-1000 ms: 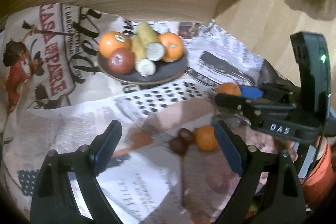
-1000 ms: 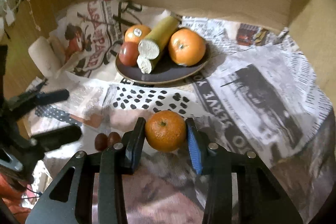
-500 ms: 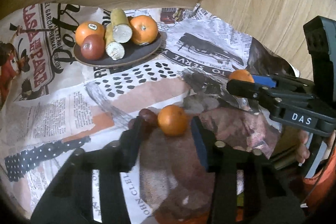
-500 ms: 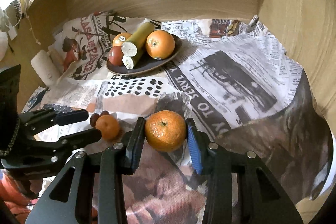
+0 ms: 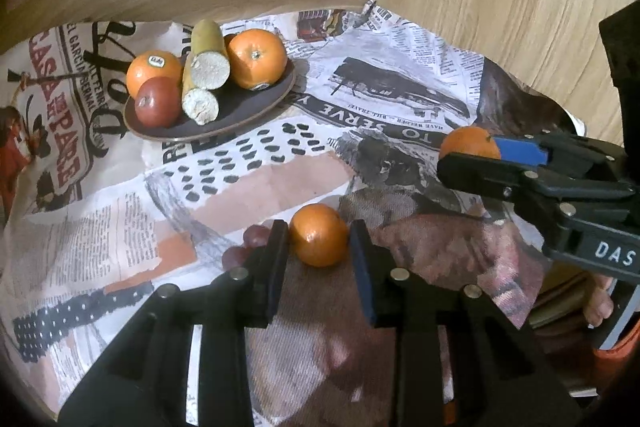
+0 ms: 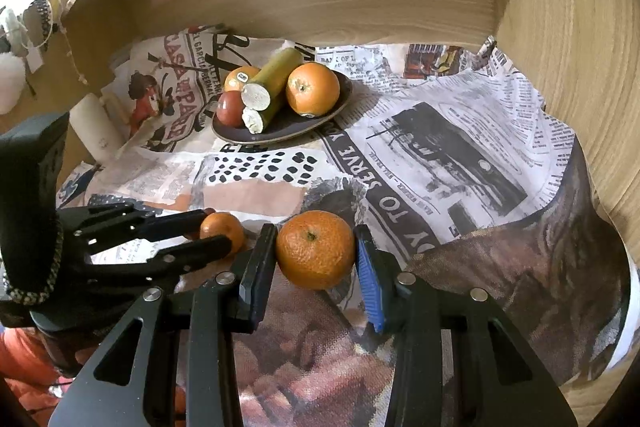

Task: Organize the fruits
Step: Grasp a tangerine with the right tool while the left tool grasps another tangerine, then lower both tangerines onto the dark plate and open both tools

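Black left claw [image 5: 319, 247] shut tight on a small smooth round orange mandarin [image 5: 319, 241], right above the crinkly printed newspaper sheets [image 5: 120, 211], with two little dark shiny round fruits [image 5: 250, 245] just beside its left finger. Black right claw [image 6: 316, 259] with one blue pad, squeezing a bigger bumpy orange mandarin [image 6: 315, 254], held over the same paper. Farther back, a flat dark oval plate [image 6: 316, 125] holding two big oranges, a red apple and two rough cut yellow-green cane sticks, by the wooden wall.
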